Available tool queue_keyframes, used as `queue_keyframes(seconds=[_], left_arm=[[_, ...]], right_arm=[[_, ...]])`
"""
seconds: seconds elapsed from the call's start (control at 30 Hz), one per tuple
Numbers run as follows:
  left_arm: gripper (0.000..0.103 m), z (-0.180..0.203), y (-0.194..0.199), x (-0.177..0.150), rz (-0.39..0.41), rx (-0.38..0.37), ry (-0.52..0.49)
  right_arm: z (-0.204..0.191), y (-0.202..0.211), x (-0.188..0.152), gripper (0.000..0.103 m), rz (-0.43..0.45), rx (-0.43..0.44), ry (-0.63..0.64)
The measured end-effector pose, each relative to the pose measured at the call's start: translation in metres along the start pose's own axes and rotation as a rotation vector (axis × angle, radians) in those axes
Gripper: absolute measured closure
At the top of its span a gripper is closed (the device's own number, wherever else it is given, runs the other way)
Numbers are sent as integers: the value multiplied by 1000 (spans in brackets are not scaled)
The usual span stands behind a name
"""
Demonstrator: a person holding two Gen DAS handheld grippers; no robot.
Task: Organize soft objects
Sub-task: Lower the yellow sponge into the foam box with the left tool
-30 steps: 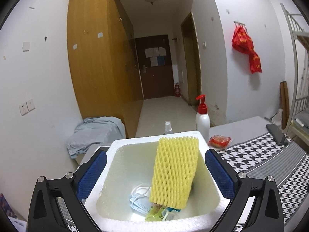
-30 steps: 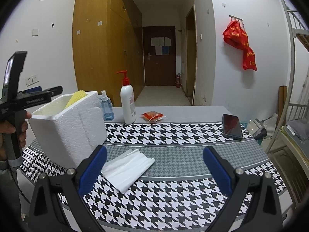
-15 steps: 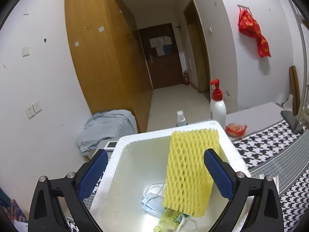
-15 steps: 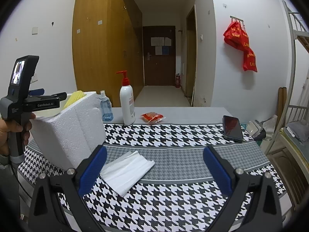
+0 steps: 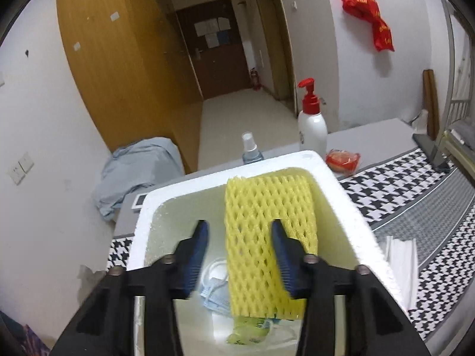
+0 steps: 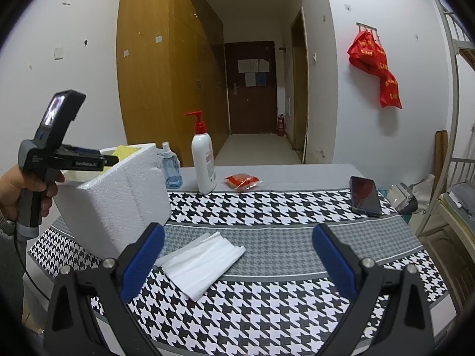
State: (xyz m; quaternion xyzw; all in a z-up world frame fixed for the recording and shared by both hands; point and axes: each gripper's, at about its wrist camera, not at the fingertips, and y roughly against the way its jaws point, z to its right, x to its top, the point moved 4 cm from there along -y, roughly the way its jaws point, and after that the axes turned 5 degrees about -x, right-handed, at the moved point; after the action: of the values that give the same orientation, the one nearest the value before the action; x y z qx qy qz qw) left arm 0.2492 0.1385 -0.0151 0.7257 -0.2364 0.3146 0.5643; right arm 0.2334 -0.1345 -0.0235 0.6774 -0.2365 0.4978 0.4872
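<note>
A yellow foam net (image 5: 267, 237) leans against the right inner wall of the white foam box (image 5: 341, 201). Under it lie a blue face mask (image 5: 213, 293) and a yellow-green packet (image 5: 246, 330). My left gripper (image 5: 240, 231) points down into the box and its jaws are closing. They hang above the net, with the right finger in front of it, and the pads do not press on it. The right wrist view shows that left gripper (image 6: 112, 158) over the box (image 6: 118, 195). My right gripper (image 6: 237, 237) stands open above a folded white tissue (image 6: 202, 262) on the checked tablecloth.
Behind the box stand a spray bottle (image 6: 172, 169) and a red-topped pump bottle (image 6: 203, 163). A red packet (image 6: 242, 181) and a dark phone (image 6: 365, 195) lie further right. A grey cloth (image 5: 133, 169) is heaped left of the table. A bunk bed frame (image 6: 457, 136) stands at the right.
The left gripper's jaws have narrowed from wide open, and it has tipped down and moved in over the box. The net still leans in the box. The right gripper has kept still.
</note>
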Motion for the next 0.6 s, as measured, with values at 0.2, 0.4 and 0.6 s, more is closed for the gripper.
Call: queue_keyframes(seconds=[0.2, 0.4, 0.6], left_arm=[[72, -10, -3, -2, -4, 69, 13], [73, -6, -2, -2, -23, -78, 61], [55, 4, -5, -1, -27, -89, 47]], right_arm=[[4, 2, 1, 2, 5, 2, -10], [5, 3, 1, 2, 9, 5, -14], [6, 5, 1, 2, 11, 2, -13]])
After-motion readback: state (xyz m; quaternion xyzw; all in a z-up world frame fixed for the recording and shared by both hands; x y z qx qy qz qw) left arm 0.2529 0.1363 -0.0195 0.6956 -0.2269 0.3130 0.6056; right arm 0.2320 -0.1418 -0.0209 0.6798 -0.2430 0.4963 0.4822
